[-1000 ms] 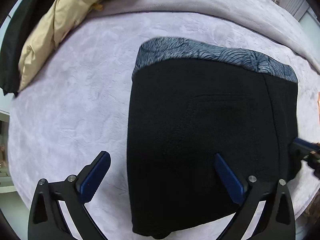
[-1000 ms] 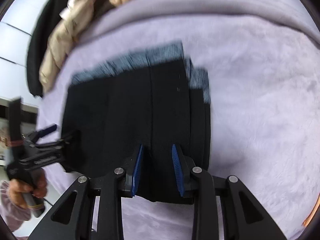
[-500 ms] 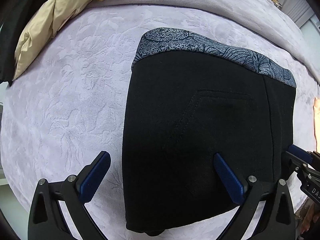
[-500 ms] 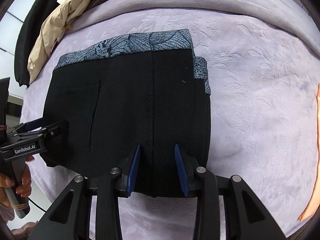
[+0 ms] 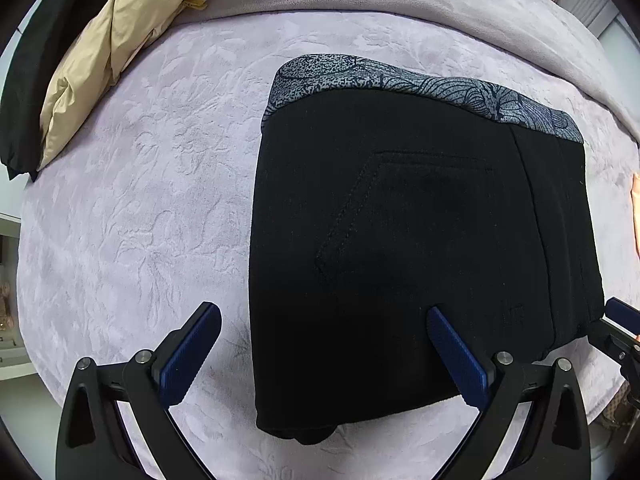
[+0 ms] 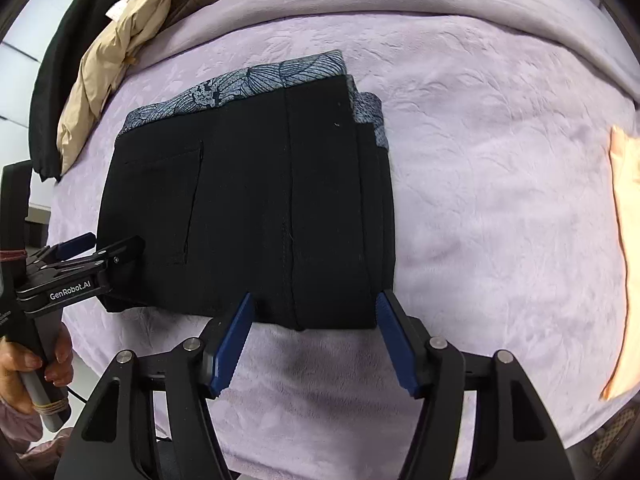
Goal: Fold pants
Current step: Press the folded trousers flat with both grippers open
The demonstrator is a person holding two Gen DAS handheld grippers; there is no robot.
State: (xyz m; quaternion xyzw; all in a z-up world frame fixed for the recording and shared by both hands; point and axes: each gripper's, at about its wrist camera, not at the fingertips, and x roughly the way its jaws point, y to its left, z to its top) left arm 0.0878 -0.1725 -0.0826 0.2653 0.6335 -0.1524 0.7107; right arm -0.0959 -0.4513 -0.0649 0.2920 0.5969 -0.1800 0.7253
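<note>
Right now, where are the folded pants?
The pants lie folded on the lilac blanket, centre-left in the right wrist view, just ahead of both open grippers.

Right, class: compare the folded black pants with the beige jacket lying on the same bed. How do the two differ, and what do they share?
1. The black pants are folded into a flat, neat rectangle; the beige jacket lies crumpled in a heap.
2. The pants sit mid-bed, close in front of both grippers; the jacket is at the far edge, among other clothes.
3. The pants show a grey patterned waistband; the jacket looks plain.
Shared: both rest on the lilac blanket, and no gripper holds either.
</note>
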